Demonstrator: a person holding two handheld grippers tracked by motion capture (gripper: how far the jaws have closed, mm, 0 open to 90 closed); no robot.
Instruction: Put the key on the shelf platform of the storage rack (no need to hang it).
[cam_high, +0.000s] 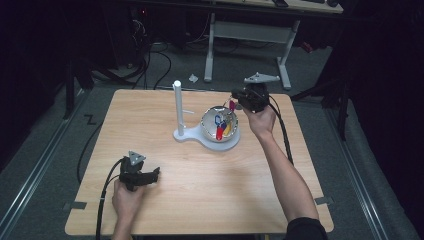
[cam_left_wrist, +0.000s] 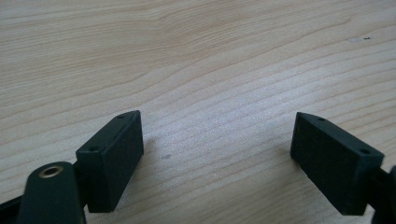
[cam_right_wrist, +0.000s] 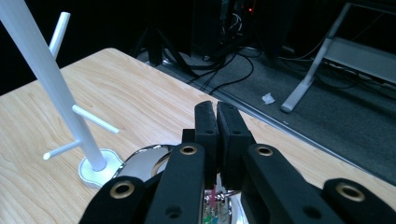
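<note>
Item: key tags (cam_high: 220, 125), red, blue and yellow, lay heaped in the steel bowl (cam_high: 210, 131) on the white base. None yet hung on the pegs of the white stand (cam_high: 177, 107), so I judged the hanging barely begun.

Item: my right gripper (cam_high: 234, 96) stood above the bowl's far rim, jaws pressed together. A red tag (cam_high: 231, 105) dangled just below them; a thin pink strip (cam_right_wrist: 214, 193) showed under the jaws in the right gripper view, so I judged it pinched there.

Item: my left gripper (cam_high: 156, 173) rested low over the bare table (cam_left_wrist: 196, 60), well apart from the bowl, jaws spread wide, nothing between them.
</note>
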